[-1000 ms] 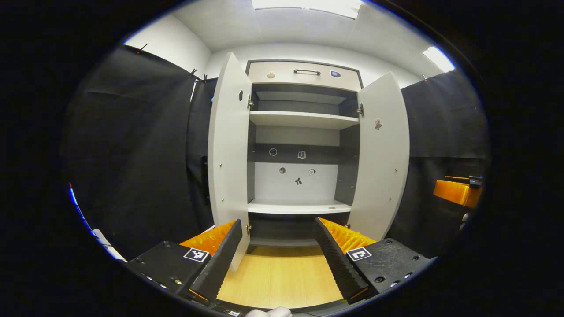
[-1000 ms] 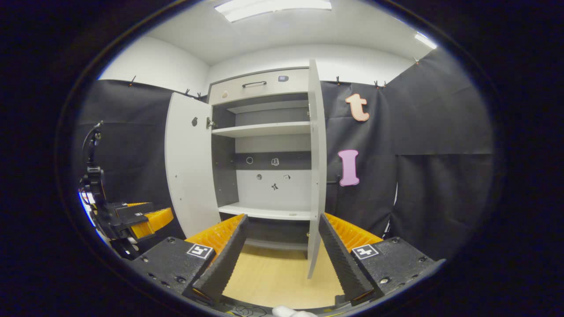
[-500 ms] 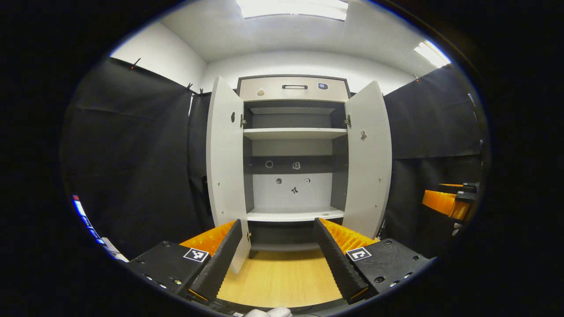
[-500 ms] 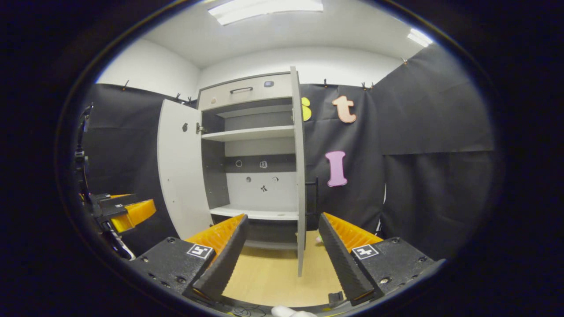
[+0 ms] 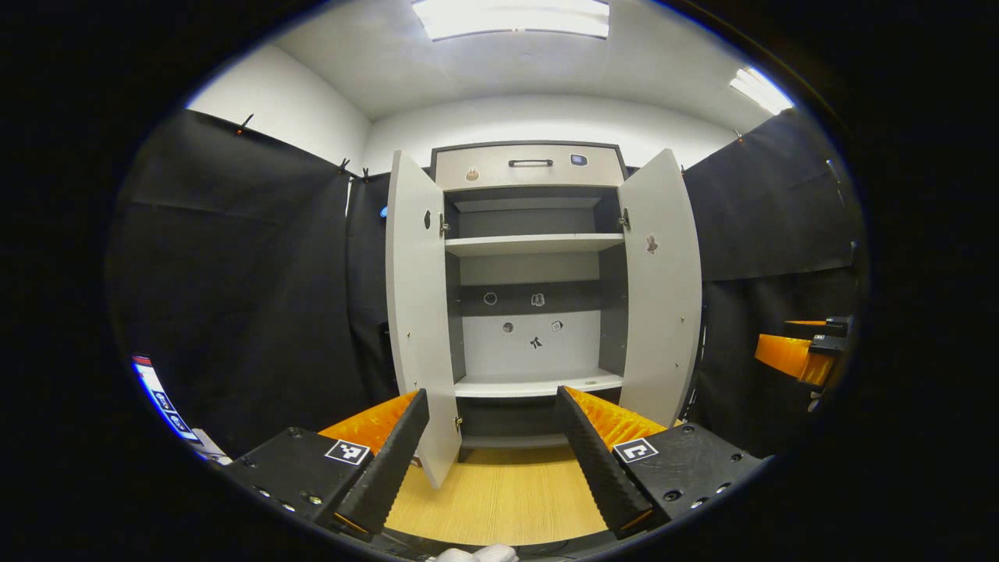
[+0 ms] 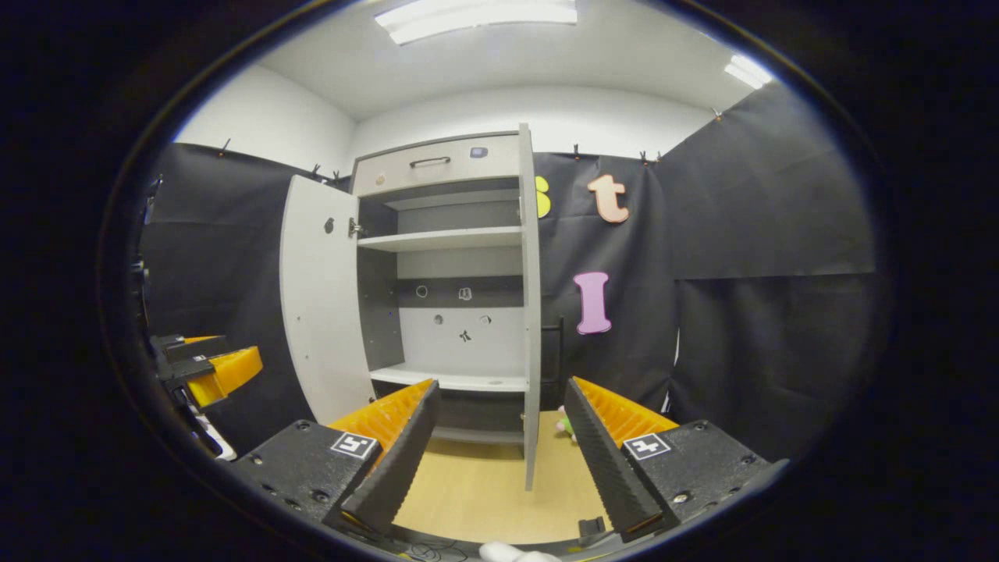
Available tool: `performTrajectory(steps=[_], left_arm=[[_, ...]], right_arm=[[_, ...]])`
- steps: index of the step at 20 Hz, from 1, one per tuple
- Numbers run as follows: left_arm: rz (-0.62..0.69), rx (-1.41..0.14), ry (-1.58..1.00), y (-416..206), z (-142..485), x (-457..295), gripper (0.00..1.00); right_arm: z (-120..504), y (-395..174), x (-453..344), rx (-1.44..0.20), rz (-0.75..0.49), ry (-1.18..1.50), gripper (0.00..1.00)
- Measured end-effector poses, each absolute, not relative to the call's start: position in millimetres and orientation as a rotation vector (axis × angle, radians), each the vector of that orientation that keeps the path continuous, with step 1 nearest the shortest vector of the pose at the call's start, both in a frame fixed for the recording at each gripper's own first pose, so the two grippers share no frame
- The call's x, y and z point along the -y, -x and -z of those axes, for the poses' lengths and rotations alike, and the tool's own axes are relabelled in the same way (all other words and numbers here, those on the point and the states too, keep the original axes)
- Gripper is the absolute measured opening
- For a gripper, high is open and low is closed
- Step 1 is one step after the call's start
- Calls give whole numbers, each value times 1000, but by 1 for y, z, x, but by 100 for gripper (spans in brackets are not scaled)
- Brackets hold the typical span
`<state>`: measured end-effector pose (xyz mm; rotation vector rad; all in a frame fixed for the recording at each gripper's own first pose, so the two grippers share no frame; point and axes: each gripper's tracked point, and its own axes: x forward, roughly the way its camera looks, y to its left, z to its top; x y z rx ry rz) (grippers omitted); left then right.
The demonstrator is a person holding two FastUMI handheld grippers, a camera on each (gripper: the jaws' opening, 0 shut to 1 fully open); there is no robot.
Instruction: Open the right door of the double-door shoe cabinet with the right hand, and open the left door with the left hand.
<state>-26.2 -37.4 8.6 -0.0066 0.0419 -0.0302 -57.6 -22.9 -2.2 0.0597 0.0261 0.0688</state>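
Cabinet: shoe cabinet (image 5: pixel 531 165) stands on the wood floor (image 5: pixel 499 499) against the booth's back wall, shelves bare.
Left door: left door (image 5: pixel 417 312) swung out wide on its hinged edge.
Right door: right door (image 5: pixel 662 289) likewise open; edge-on in the right gripper view (image 6: pixel 530 312).
Left gripper: left gripper (image 5: pixel 494 445) jaws wide, holding nothing, clear of the doors.
Right gripper: right gripper (image 6: pixel 499 445) jaws wide, empty.
Handling: judged stiff, light panels, free-swinging; best taken at the free vertical edge.

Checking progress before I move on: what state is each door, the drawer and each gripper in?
Left door: swung open.
Right door: swung open.
Top drawer: closed.
Shelves: bare.
Left gripper: fingers open, holding nothing.
Right gripper: fingers open, holding nothing.
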Motion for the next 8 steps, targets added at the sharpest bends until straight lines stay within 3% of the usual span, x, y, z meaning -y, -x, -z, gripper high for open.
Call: performTrajectory(steps=[8], left_arm=[[26,-35,5,27,-11,32,97]], right_arm=[[-2,60,14,-25,-72,-59,99]])
